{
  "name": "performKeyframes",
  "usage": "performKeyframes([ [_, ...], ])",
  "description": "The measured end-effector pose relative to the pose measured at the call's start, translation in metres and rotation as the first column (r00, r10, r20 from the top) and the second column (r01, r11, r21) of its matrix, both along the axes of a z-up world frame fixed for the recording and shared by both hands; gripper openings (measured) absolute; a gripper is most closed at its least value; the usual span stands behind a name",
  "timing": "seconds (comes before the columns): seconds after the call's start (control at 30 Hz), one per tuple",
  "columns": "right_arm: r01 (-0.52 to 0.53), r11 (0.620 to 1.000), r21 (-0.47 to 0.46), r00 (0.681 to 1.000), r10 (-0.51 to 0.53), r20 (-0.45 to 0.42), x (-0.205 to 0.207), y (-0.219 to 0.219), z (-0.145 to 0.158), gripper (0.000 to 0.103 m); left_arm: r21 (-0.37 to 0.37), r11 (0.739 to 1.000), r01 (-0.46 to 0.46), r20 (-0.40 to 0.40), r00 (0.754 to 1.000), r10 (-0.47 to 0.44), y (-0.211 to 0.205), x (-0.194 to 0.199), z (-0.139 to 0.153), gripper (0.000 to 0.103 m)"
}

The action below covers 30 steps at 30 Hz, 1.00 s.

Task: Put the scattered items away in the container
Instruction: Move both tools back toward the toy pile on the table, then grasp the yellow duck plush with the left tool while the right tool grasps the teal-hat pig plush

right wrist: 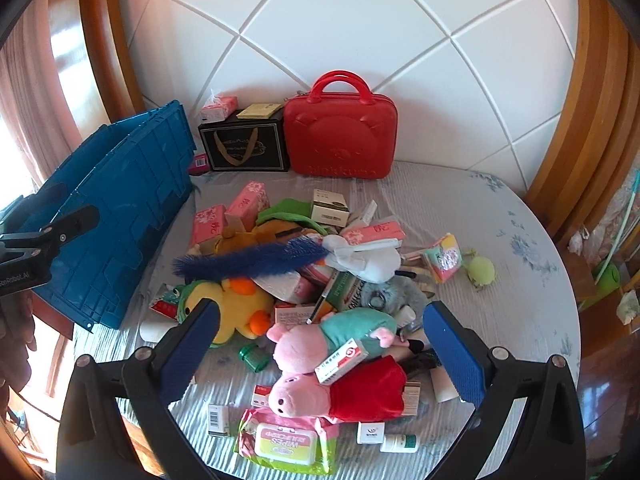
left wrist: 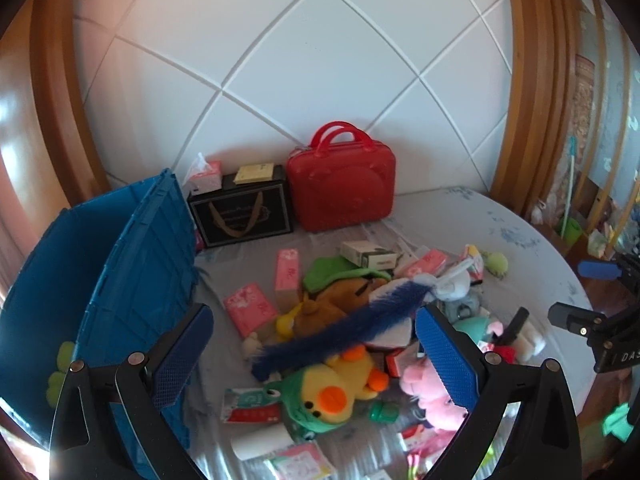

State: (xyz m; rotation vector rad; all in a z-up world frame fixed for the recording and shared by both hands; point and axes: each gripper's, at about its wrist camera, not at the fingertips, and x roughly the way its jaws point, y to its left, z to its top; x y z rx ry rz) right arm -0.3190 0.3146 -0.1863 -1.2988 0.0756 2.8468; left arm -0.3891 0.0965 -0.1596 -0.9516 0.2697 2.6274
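Left gripper (left wrist: 314, 354) gapes wide and empty at lower centre of its view, above the duck (left wrist: 340, 388); right gripper (right wrist: 320, 344) is likewise wide, holding nothing, over the pig toys (right wrist: 332, 394); the pile (right wrist: 304, 280) of toys and boxes sprawls mid-frame on the bed (right wrist: 500, 240); the blue crate (right wrist: 116, 216) stands at left, beside the pile.

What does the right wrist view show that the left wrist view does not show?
Only the right wrist view shows the wipes pack at the near edge and the pig plush in a red dress. Only the left wrist view shows a green plush at the crate's far left. Both show the blue crate, the red case, the blue furry strip and the yellow duck plush.
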Motion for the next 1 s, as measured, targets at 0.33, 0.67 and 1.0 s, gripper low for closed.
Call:
performKeyframes([
  [0.33,0.038,0.999,0.002,0.999,-0.038,0.015,0.019,0.055,-0.013,0.103,0.009,0.999,0.034,0.049,0.998,-0.035,0.050,0.018,-0.027,0.102],
  [0.67,0.035,0.999,-0.008,0.997,-0.034,0.075,0.021,0.076,-0.046,0.103,-0.035,0.999,0.035,0.090,0.995,-0.032,0.064,0.018,-0.055,0.102],
  [1.0,0.000,1.000,-0.030,0.986,0.005,0.166,0.000,0.069,-0.107,0.103,-0.091,0.996,-0.016,0.177,0.984,0.032,0.033,0.008,-0.124,0.102],
])
